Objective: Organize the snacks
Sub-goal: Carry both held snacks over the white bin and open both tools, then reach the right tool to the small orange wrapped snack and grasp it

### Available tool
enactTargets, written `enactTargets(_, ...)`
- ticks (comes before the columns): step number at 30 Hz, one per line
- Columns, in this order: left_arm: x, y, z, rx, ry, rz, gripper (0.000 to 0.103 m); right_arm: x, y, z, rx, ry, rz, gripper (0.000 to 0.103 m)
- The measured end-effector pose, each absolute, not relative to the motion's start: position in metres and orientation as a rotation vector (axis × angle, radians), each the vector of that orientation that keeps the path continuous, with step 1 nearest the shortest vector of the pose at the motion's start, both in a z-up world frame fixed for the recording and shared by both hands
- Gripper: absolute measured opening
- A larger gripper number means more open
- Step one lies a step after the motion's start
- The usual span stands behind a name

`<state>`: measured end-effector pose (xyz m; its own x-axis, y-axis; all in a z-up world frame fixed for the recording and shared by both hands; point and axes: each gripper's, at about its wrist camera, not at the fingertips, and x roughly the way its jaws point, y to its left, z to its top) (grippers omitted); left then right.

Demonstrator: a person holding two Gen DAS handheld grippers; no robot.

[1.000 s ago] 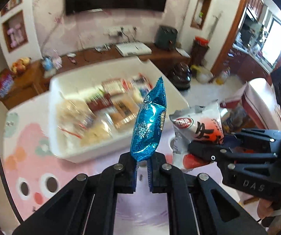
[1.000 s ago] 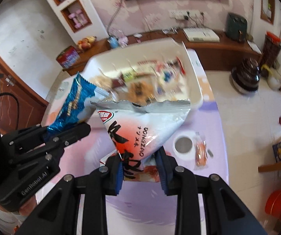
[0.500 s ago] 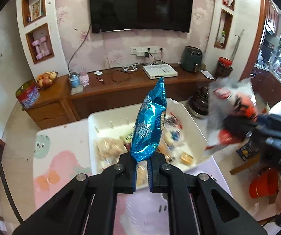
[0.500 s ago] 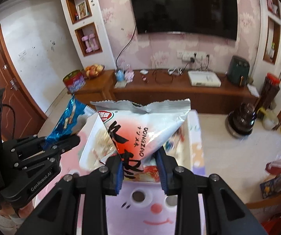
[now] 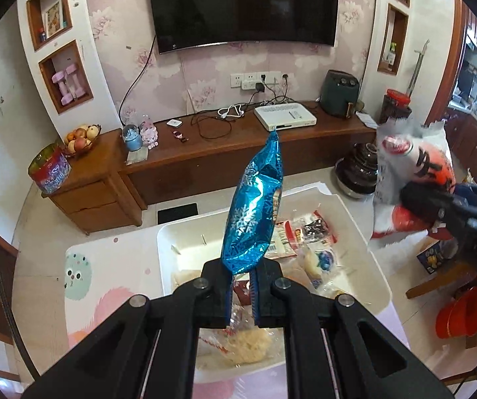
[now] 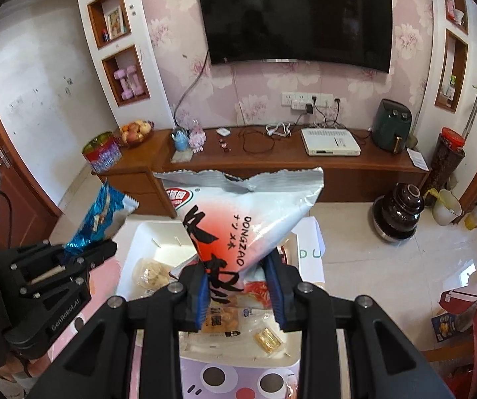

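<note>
My left gripper (image 5: 241, 284) is shut on the bottom edge of a shiny blue snack packet (image 5: 253, 219) with snowflakes, held upright above the white bin (image 5: 376, 272). My right gripper (image 6: 241, 286) is shut on a white and red bag marked DONGZAO (image 6: 243, 219), also held upright over the white bin (image 6: 145, 236). Several wrapped snacks (image 5: 304, 232) lie inside the bin. In the left wrist view the right gripper (image 5: 414, 199) and its bag (image 5: 411, 163) show blurred at the right. From the right wrist the left gripper (image 6: 87, 252) and blue packet (image 6: 100, 216) appear at the left.
The bin rests on a table with a pink cartoon cloth (image 5: 82, 299). Behind stands a wooden TV cabinet (image 5: 205, 153) with a fruit bowl (image 5: 80, 139), a tin (image 5: 49, 168), cables and a white box (image 5: 285, 116). A dark pot (image 6: 398, 209) sits on the floor at the right.
Both grippers have risen and tilted up, each still holding its packet. The bin has dropped lower in both views, and the wall with the television has come into sight.
</note>
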<state>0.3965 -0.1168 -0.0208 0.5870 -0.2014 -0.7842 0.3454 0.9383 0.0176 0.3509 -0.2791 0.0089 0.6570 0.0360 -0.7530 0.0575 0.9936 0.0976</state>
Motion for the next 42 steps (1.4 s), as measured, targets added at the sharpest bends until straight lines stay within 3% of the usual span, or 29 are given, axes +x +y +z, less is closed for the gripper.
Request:
enactTargets(7, 0.423, -0.119, -0.051, 0.200, 0.960, -0.288, 0.009, 0.374, -0.268, -0.026, 0.111, 0.950, -0.008, 0.032)
enactTargets(9, 0.427, -0.121, -0.062, 0.219, 0.991, -0.287, 0.030, 0.380, -0.265, -0.037, 0.115, 0.984, 0.000, 0.032)
enactTargets(10, 0.428, -0.121, -0.066, 0.227, 1.000, -0.282, 0.055, 0.381, -0.263, -0.042, 0.110, 0.997, 0.006, 0.033)
enactTargets(11, 0.429, -0.121, -0.071, 0.236, 1.013, -0.270, 0.088, 0.382, -0.262, -0.044, 0.106, 1.004, 0.005, 0.034)
enactTargets(12, 0.429, -0.119, -0.074, 0.239, 1.015, -0.262, 0.097, 0.382, -0.262, -0.046, 0.102, 1.006, 0.001, 0.034)
enactTargets(17, 0.426, -0.111, -0.079, 0.240, 1.004, -0.233, 0.098, 0.374, -0.265, -0.046, 0.122, 0.989, -0.017, 0.047)
enactTargets(42, 0.334, -0.105, -0.015, 0.144, 0.901, -0.261, 0.098, 0.289, -0.265, 0.001, 0.168, 0.924, 0.021, 0.048)
